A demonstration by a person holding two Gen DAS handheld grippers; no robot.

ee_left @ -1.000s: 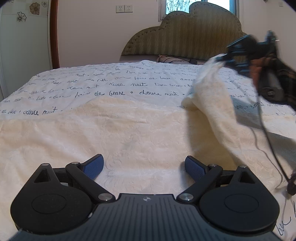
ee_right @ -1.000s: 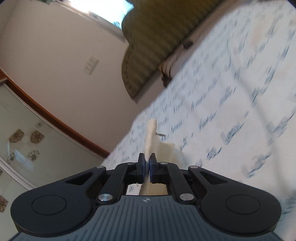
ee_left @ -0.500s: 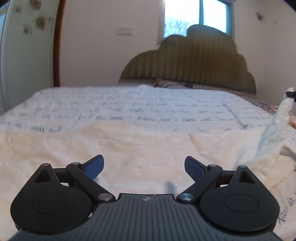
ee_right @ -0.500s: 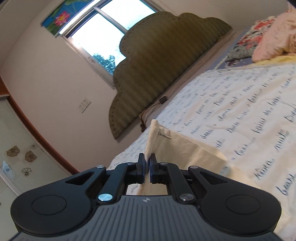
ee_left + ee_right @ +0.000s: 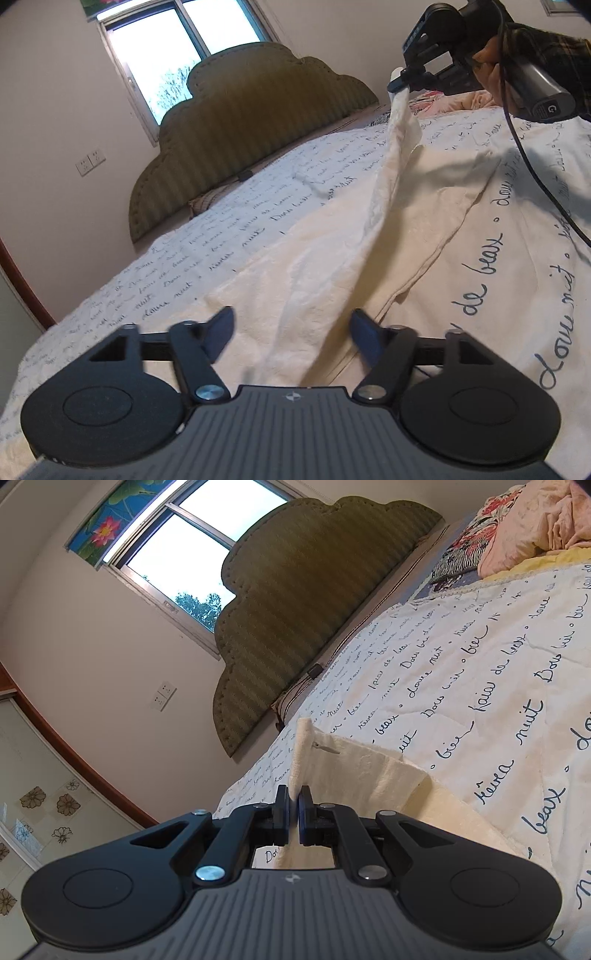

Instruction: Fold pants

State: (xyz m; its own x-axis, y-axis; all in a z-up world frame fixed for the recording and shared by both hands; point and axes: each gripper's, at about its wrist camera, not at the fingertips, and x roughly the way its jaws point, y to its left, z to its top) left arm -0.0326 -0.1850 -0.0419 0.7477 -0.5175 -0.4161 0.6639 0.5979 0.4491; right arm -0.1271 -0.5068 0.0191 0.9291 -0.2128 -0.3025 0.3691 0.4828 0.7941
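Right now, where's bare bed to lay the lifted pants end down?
Free: printed bedspread between the pants and the headboard, and the strip right of the pants' edge in the left wrist view. Crowded: pillows at the far right corner; the cable trails there. Right gripper clamps the pants; left gripper is open over them.

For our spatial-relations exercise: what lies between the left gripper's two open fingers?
In the left wrist view, cream pants fabric lies between the left gripper fingers, resting on the bed, ungripped.
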